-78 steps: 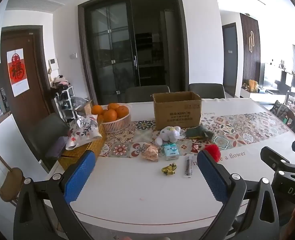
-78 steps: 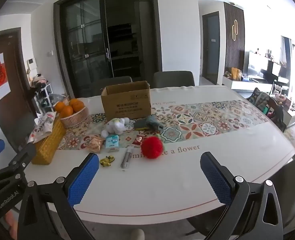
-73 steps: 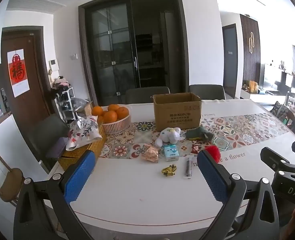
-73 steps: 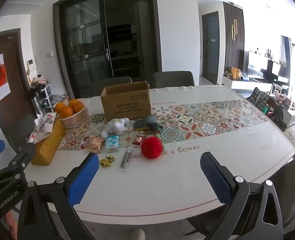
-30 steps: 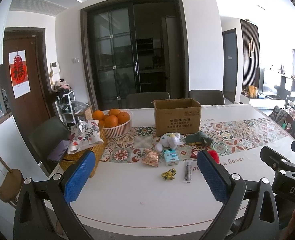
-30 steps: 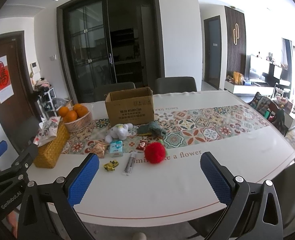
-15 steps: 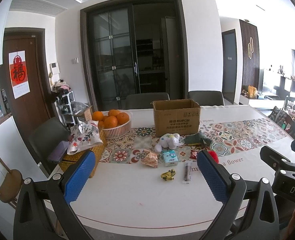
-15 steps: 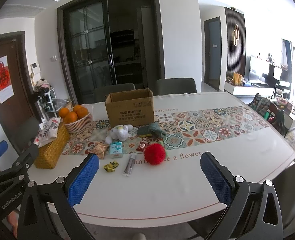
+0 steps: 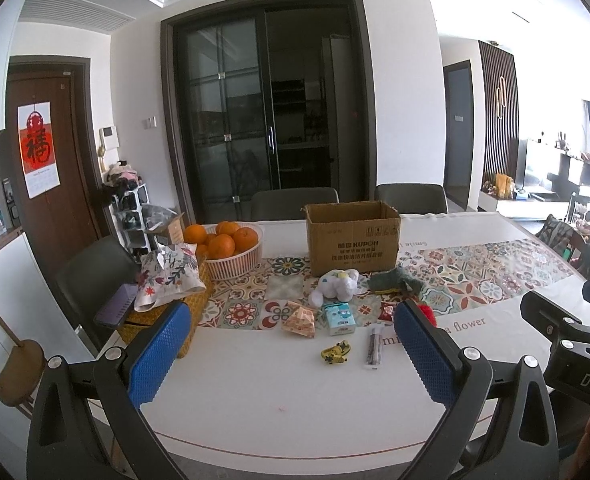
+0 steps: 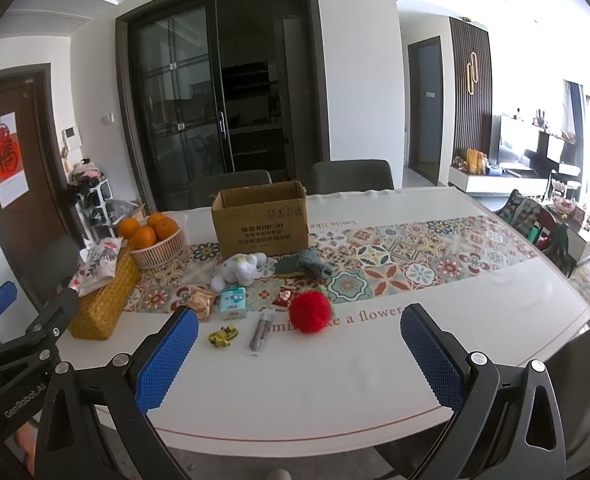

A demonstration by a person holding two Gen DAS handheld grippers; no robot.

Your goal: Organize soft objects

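An open cardboard box stands mid-table on the patterned runner. In front of it lie a white plush toy, a grey-green soft toy and a red fluffy ball, which the left wrist view shows only as a sliver behind a finger. My left gripper and right gripper both hang open above the near table edge, well short of the toys, with nothing between their blue pads.
Small items lie near the toys: a tissue pack, snack packets, a yellow trinket, a pen-like stick. A basket of oranges and a wicker box stand at the left. Chairs ring the white table.
Both grippers have risen or tilted slightly, so the table scene sits a little lower and further off. Nothing on the table has moved; both grippers stay open.
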